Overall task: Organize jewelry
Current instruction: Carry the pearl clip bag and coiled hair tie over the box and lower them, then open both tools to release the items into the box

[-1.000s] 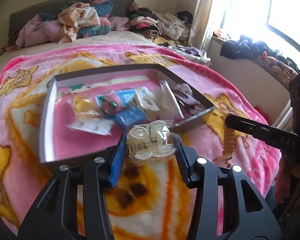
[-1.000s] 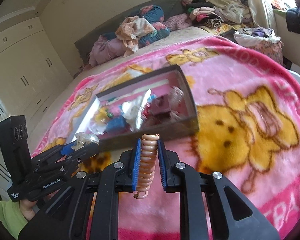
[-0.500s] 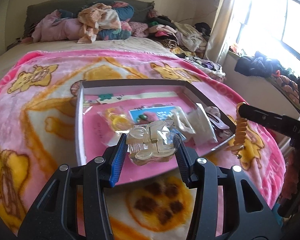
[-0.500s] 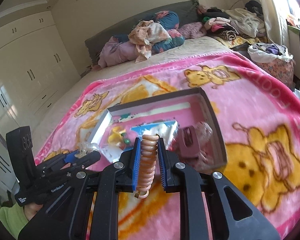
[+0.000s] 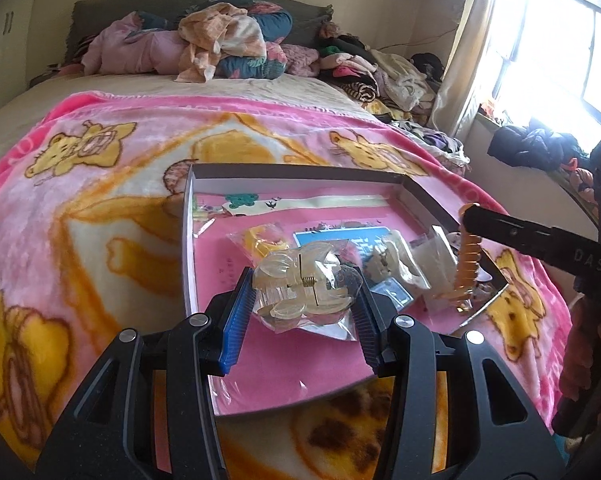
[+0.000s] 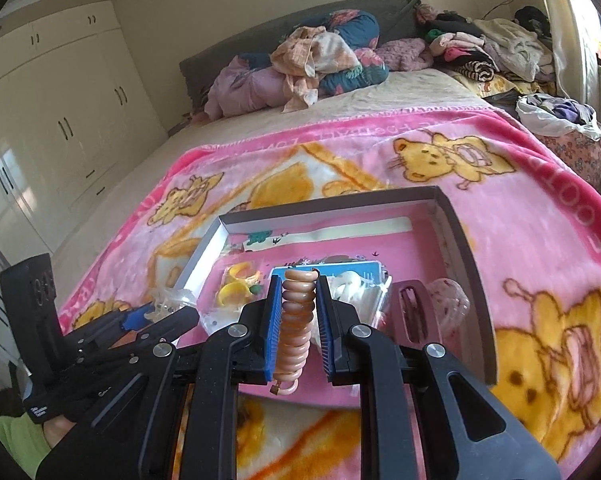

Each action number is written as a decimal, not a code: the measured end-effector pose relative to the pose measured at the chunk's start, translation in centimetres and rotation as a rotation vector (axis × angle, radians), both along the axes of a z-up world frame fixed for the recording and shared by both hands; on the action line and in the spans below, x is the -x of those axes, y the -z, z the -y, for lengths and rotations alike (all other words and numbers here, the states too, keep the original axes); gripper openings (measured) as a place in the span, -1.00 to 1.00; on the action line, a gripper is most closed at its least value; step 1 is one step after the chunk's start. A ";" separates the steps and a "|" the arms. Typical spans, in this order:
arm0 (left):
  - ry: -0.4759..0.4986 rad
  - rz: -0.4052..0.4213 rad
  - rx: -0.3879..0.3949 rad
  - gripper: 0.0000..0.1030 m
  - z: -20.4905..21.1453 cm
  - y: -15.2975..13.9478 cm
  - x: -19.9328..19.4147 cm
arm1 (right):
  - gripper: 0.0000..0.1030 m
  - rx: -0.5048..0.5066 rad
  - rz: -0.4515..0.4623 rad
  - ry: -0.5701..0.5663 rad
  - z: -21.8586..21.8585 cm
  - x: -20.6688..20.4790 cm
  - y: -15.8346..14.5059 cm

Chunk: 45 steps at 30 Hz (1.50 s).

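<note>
Left wrist: left tongs (image 5: 302, 294) pinching bagged claw clip (image 5: 300, 286) over box (image 5: 188, 248) near edge, right tongs (image 6: 298, 322) pinching coil hair tie (image 6: 296, 328).

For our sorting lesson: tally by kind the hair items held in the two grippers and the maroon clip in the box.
Clear claw clip, bagged: 1
Orange spiral hair tie: 1
Maroon hair clip: 1
Total: 3
</note>
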<state>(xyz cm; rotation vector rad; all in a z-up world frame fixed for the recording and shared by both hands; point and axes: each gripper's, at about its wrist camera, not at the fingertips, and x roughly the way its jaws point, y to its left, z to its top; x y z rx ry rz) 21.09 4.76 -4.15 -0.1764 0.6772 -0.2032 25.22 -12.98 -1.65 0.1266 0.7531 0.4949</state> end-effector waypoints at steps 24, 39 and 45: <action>-0.028 -0.042 -0.023 -0.25 -0.7 1.8 -1.2 | -0.53 0.068 -0.054 -0.045 -2.8 -2.2 2.8; -0.031 -0.015 -0.031 0.28 -0.5 0.6 -0.1 | 0.43 0.048 0.055 0.016 0.0 1.1 0.6; -0.032 0.013 -0.024 0.61 -0.2 -0.5 1.5 | 0.74 0.072 0.139 0.034 1.1 3.9 -0.4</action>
